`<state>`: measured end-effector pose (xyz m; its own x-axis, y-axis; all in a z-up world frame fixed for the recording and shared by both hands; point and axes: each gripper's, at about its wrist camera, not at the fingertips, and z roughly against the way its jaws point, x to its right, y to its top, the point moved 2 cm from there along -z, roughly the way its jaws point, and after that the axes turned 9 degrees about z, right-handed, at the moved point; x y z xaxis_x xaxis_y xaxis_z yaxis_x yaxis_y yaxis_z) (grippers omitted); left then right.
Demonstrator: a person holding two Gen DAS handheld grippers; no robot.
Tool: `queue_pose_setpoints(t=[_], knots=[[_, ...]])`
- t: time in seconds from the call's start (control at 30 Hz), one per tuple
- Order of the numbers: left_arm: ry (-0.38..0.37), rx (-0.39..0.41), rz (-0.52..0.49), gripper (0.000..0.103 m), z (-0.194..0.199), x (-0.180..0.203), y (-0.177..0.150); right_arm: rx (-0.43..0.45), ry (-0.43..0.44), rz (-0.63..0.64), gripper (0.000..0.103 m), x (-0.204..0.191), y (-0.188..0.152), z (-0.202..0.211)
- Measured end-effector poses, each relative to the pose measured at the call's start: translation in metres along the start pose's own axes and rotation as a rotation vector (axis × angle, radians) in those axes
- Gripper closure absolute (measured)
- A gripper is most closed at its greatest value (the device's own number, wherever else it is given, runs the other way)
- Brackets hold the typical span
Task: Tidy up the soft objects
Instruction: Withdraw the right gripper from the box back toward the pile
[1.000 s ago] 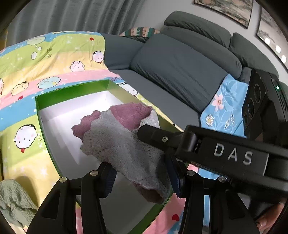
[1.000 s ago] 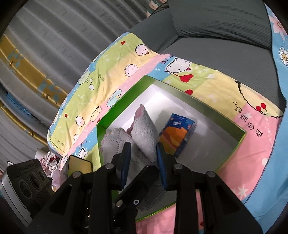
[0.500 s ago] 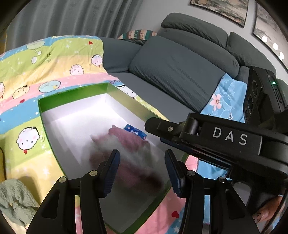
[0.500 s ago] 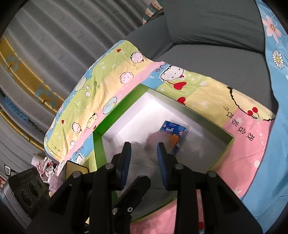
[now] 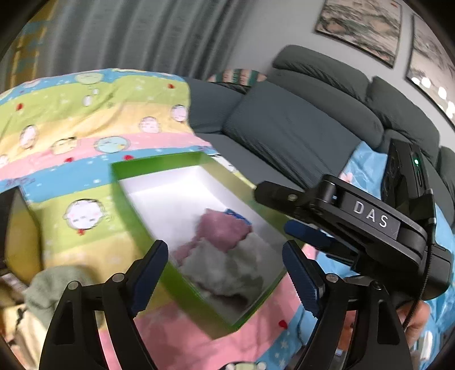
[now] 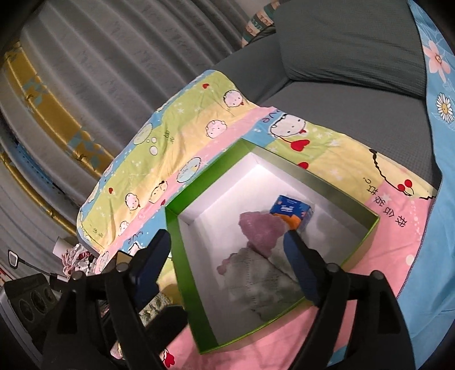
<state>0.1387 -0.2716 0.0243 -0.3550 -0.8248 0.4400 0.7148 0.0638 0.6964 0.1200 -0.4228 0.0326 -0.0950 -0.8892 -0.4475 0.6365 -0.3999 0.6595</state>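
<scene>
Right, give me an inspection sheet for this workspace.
Surface: cartoon-print quilt spread over a grey sofa.
Job's things: pink-and-grey towel lying inside the green box; green cloth outside it.
Clutter: blue tissue pack in the box.
Grippers: left hand-held gripper and right hand-held gripper opening, nothing between them.
Cables: black cable on the right unit.
Surroundings: curtains, framed pictures.

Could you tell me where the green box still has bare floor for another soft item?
The white floor is bare toward the far corner of the green cardboard box, behind the pink-and-grey fluffy cloth. The near half is crowded with that cloth, and the blue-and-orange tissue pack sits beside it.
</scene>
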Motion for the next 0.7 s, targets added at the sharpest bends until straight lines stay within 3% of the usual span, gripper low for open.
queue_pose_setpoints(t=[0.27,0.5,0.7], knots=[[0.083,0.091,0.069,0.016,0.054,-0.038,-0.009,-0.008,0.044,0.086,0.008,-0.032,-0.01,-0.005],[0.257,0.133,0.147,0.016,0.093,-0.089,-0.032,-0.039,0.065,0.159,0.005,-0.064,-0.023,-0.014],[0.359,0.152,0.223,0.016,0.118,-0.126,-0.052,-0.079,0.062,0.243,0.002,-0.091,-0.035,-0.026]])
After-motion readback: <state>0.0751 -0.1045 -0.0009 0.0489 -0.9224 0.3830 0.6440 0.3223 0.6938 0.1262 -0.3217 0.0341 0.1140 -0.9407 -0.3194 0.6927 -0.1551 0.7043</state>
